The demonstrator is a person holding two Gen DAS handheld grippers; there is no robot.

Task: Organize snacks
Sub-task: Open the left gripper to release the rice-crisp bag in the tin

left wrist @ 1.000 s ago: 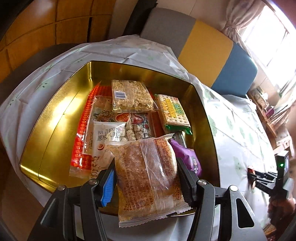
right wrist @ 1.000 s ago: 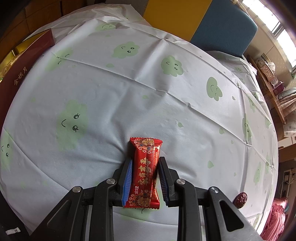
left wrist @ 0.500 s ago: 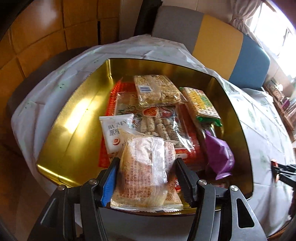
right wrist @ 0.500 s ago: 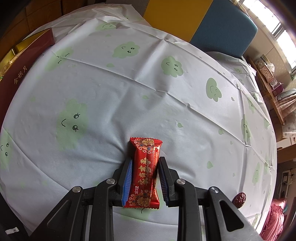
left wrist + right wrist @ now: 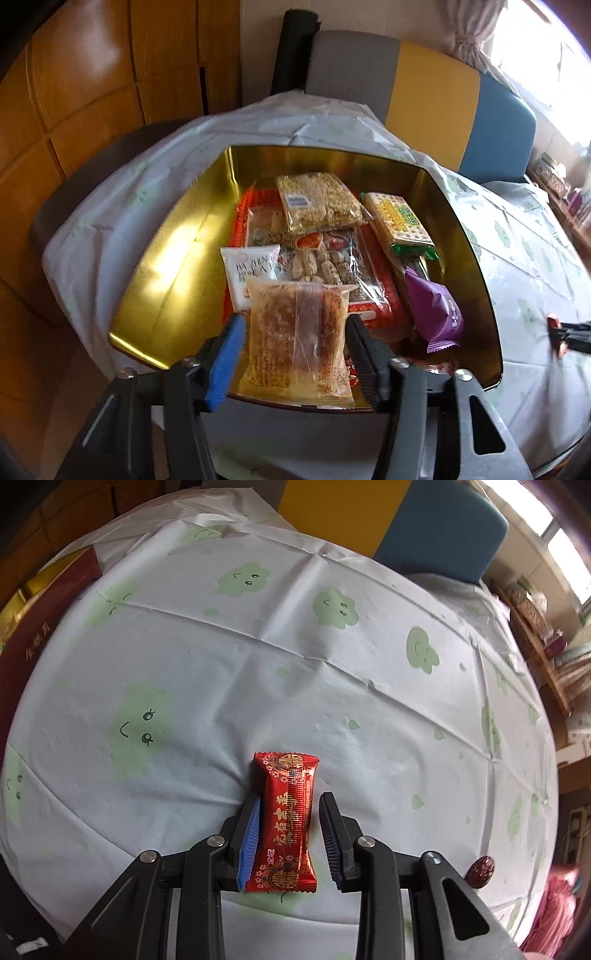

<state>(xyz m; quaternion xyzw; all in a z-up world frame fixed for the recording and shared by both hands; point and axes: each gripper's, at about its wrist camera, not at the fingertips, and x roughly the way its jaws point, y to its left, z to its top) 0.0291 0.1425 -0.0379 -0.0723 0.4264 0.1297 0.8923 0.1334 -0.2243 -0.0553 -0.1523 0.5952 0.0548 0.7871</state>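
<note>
A clear packet of orange-brown crisp snack (image 5: 291, 350) stands between the fingers of my left gripper (image 5: 293, 332), whose jaws are closing on it. Its lower end hangs over the near rim of the open gold tin (image 5: 166, 266). In the right wrist view a red and gold wrapped candy (image 5: 288, 812) lies on the cloud-print tablecloth (image 5: 295, 646). My right gripper (image 5: 290, 799) straddles the candy while its jaws are opening. The blue pad touches the candy's left side and a gap shows on its right.
The tin holds several packs: noodle snack (image 5: 317, 201), green-edged crackers (image 5: 399, 221), a purple packet (image 5: 434, 314), a white packet (image 5: 251, 273). A dark red box (image 5: 37, 627) lies at the table's left. A small red-brown fruit (image 5: 480, 871) sits at the right edge.
The left view has tilted up, so the tin sits farther ahead and the packet reaches its near rim; the left jaws narrowed slightly. The right jaws parted, leaving the candy loose on the cloth.
</note>
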